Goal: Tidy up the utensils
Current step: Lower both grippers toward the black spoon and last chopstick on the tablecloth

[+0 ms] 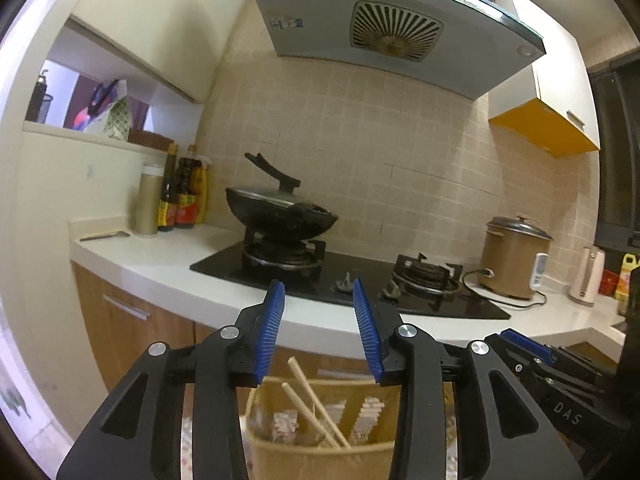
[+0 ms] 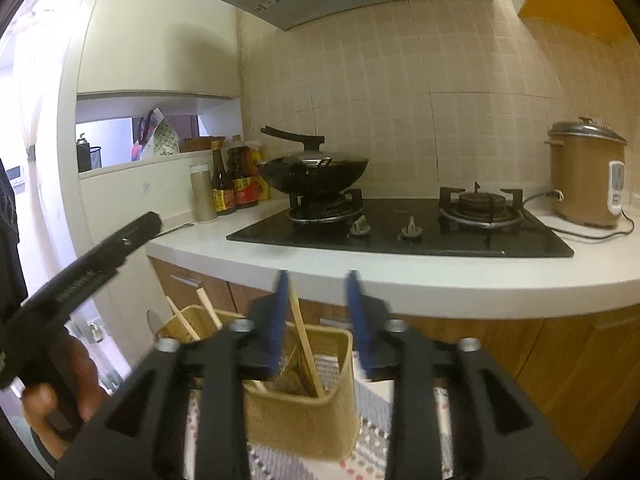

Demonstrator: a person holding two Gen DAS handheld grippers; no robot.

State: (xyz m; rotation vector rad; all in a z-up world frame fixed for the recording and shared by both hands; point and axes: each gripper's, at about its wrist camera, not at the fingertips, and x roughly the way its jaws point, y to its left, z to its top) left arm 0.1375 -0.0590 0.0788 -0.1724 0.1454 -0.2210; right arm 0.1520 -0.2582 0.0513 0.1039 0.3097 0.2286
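A tan woven utensil holder (image 1: 320, 456) stands low in the left wrist view with wooden chopsticks (image 1: 316, 404) leaning in it. My left gripper (image 1: 317, 286) hangs above it, open, with nothing between its blue pads. In the right wrist view the holder (image 2: 304, 412) sits just under my right gripper (image 2: 318, 276), which is open. One chopstick (image 2: 302, 332) rises from the holder into the gap beside the left pad, and no pad presses on it. More chopsticks (image 2: 208, 308) stand in the holder's far section. A hand (image 2: 60, 384) holds the left gripper (image 2: 148, 224) at the left edge.
The holder rests on a patterned cloth (image 2: 372, 440). Beyond runs a white counter (image 2: 440, 284) with a black gas hob (image 2: 400, 236), a lidded wok (image 2: 312, 176), sauce bottles (image 2: 236, 184) and a brown rice cooker (image 2: 584, 176). Wooden cabinet fronts (image 2: 560, 360) are below.
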